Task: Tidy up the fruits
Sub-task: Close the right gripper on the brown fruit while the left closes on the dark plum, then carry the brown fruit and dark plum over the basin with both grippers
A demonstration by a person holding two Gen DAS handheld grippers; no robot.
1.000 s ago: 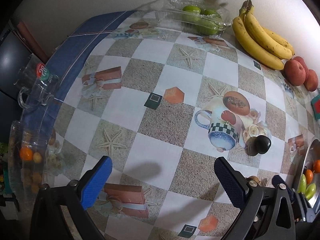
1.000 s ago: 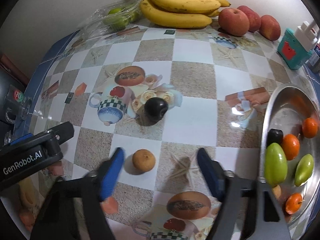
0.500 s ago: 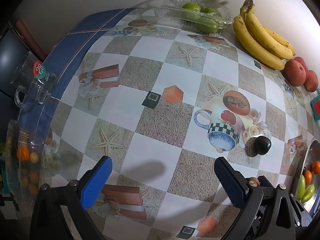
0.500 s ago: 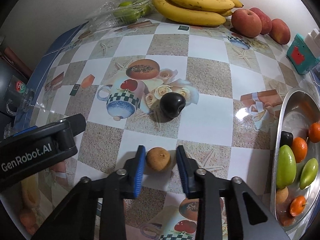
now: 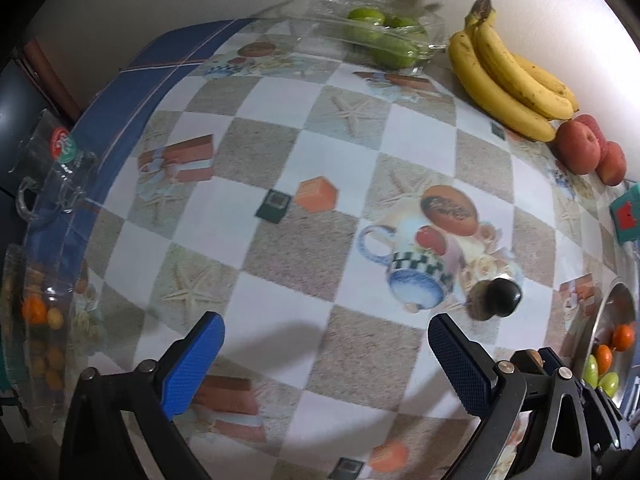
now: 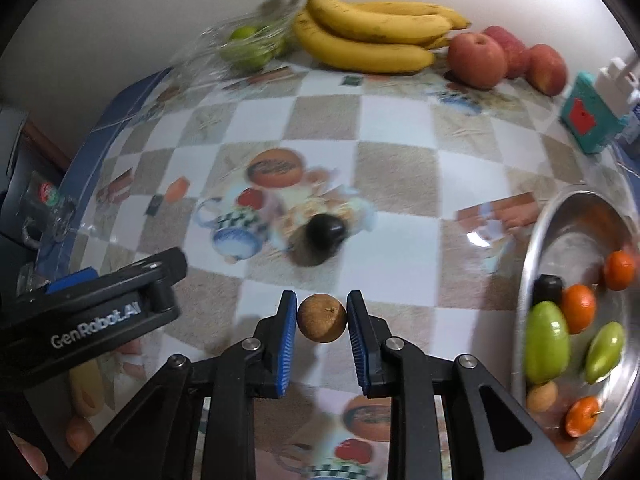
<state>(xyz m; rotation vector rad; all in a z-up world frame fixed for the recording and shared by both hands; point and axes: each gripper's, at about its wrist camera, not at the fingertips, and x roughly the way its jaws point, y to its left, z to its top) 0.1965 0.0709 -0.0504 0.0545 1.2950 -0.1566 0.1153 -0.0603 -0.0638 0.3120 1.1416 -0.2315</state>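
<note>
You are gripping the small brown fruit (image 6: 321, 324) in your right gripper (image 6: 322, 326), fingers clamping it left of the metal bowl (image 6: 576, 216) | left gripper (image 5: 326, 364) is hanging wide, empty | bowl is holding several fruits; dark fruit (image 6: 325, 231) is waiting on the table (image 6: 396, 168)

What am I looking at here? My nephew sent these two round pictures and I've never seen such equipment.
These are no robot arms: a person holds a pair of tongs in each hand, each with a wide-angle camera looking along its fingers. One picture is from the left tongs, which are open and empty. The other is from the right tongs, shut on a small round brown fruit. On the checked tablecloth lie yellow bananas, red apples, a dark round fruit and a shiny metal bowl of small fruit.
</note>
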